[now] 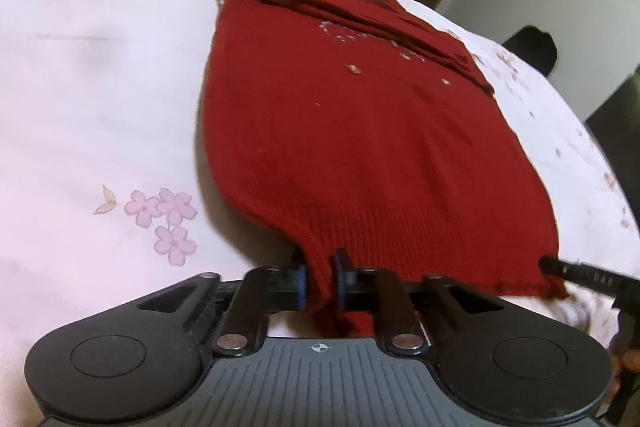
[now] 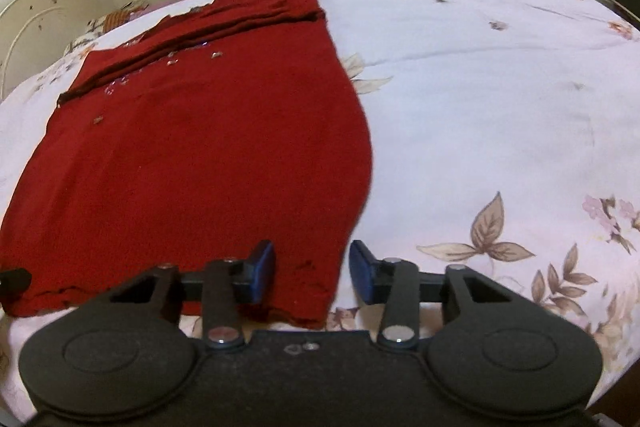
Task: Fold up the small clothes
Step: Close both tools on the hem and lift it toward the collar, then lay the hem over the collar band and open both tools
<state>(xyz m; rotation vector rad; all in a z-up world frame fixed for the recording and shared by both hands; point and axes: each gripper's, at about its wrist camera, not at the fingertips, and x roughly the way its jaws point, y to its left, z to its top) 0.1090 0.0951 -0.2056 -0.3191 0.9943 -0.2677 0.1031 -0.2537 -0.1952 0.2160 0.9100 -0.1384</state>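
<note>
A bed covered with a pale floral bedsheet [image 2: 500, 99] fills both views, and on it a dark red knitted sweater [image 1: 360, 131] lies spread flat, its ribbed hem nearest the cameras and a band of already folded fabric, apparently sleeves, laid across its far end, with small sequin decorations [image 1: 354, 68] scattered over the chest. The knit looks soft, limp and light, likely to sag and stretch wherever it is lifted, so it is best taken at the thicker ribbed hem near the two corners, where the cloth gives firmer purchase and the lifted edge should stay straight. The left gripper [image 1: 320, 285] is doing just that: its blue pads are closed on a bunched pinch of the hem near the left corner, which rises off the sheet there. The right gripper [image 2: 312, 277] has its fingers parted on either side of the hem's right corner, one pad [image 2: 260, 273] over the cloth and the other over the sheet, gripping nothing yet.
</note>
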